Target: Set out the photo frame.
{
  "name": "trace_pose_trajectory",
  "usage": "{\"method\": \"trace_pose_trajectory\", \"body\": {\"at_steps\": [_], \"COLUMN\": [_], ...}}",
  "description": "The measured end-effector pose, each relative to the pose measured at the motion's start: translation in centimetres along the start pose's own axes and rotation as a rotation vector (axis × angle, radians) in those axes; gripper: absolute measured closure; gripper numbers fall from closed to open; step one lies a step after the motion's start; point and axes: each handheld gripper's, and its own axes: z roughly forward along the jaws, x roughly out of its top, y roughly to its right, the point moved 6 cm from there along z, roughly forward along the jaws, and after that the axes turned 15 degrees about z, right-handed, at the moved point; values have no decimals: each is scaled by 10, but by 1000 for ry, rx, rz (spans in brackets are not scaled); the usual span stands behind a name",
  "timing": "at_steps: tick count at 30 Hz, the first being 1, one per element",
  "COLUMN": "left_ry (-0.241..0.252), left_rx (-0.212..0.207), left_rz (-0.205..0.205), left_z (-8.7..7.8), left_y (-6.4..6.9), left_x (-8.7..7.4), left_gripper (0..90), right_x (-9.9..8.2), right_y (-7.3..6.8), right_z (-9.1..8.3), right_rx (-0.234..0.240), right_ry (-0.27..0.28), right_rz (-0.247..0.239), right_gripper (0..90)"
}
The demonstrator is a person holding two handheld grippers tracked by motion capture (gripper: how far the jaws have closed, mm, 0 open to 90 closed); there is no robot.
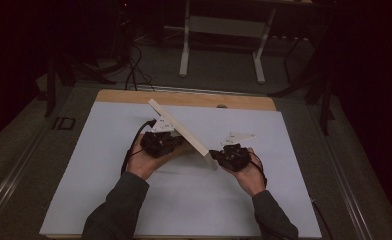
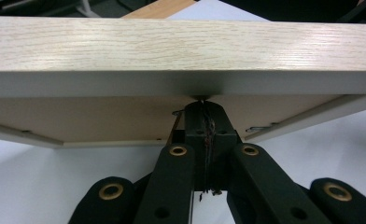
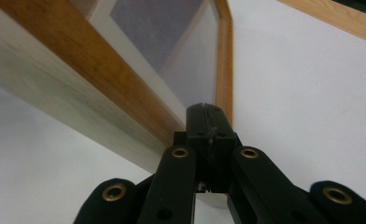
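Jaws of the left gripper (image 2: 204,112) are closed together, their tips pushing under the back of one wooden picture frame (image 1: 179,127); the right gripper (image 3: 208,114), also closed and holding nothing, rests against its lower corner. I judge the frame half raised above the white table (image 1: 109,150), not yet standing.

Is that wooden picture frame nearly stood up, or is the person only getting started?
Partway, I'd guess. Already done: the pale wooden picture frame is off flat, tilted on its lower edge on the white table sheet. In hand: the left tool, jaws shut, is under the frame's back; the right tool, also shut, meets its front rim. Left: it isn't standing unaided yet.
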Motion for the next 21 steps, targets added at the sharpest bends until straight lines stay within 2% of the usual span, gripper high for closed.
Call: {"method": "trace_pose_trajectory", "body": {"at_steps": [6, 21], "left_ry": [-4, -14], "left_rx": [-11, -23], "left_rz": [9, -17], "left_z": [1, 7], "left_y": [-5, -16], "left_x": [-2, 0], "left_gripper": [900, 900], "right_x": [0, 1], "right_y": [-7, -27], "right_z": [1, 7], "right_rx": [9, 47], "right_ry": [-14, -31], "right_rz": [-27, -82], "right_gripper": [900, 900]}}
